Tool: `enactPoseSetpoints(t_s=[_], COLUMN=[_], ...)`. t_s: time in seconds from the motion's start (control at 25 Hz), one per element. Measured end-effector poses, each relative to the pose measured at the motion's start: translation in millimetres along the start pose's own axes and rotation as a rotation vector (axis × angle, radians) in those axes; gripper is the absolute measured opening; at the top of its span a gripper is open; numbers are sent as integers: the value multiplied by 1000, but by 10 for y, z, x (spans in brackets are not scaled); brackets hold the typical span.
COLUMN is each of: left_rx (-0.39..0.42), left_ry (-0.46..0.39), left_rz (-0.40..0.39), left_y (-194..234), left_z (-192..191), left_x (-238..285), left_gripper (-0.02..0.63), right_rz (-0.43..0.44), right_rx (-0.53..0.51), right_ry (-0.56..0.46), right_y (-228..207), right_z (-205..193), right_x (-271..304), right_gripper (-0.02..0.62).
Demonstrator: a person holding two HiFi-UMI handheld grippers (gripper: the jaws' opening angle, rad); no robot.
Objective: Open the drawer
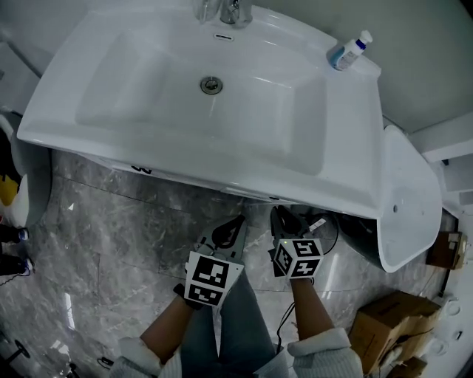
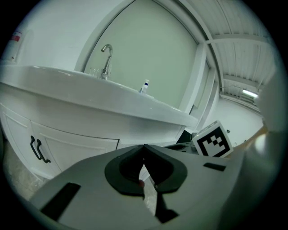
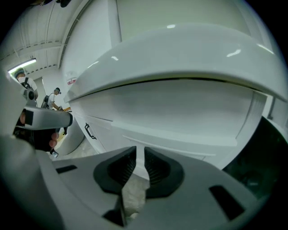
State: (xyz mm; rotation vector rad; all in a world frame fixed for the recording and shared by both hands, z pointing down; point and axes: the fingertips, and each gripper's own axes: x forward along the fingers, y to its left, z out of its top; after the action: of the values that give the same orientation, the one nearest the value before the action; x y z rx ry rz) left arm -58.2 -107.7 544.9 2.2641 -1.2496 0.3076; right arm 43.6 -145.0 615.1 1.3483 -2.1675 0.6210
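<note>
The white vanity's drawer front (image 3: 180, 114) sits right under the overhanging basin (image 1: 222, 88), with a narrow ledge along its lower edge. In the head view both grippers are low in front of the vanity, below the basin's front rim, which hides the drawer. My left gripper (image 1: 230, 230) (image 2: 144, 147) points at the cabinet with its jaw tips touching and nothing between them. My right gripper (image 1: 284, 220) (image 3: 140, 150) faces the drawer front a short way off. Its jaws stand a narrow gap apart with nothing between them.
Black door handles (image 2: 38, 150) sit on the cabinet left of the drawer. A faucet (image 1: 225, 11) and a small bottle (image 1: 349, 52) stand on the basin. A white toilet (image 1: 406, 199) is at the right, cardboard boxes (image 1: 392, 321) are beyond it, and the floor (image 1: 111, 221) is grey marble.
</note>
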Motion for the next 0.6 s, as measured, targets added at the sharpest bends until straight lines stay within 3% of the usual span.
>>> enactPoseSetpoints(t_s=[0.6], left_rx=[-6], left_ry=[30], left_rz=[2], left_y=[58], left_z=[-351], left_x=[137], left_gripper=[17], right_rz=[-64], right_rx=[-2], right_ry=[120], right_y=[-363], right_z=[-419], right_x=[476], right_gripper=[157])
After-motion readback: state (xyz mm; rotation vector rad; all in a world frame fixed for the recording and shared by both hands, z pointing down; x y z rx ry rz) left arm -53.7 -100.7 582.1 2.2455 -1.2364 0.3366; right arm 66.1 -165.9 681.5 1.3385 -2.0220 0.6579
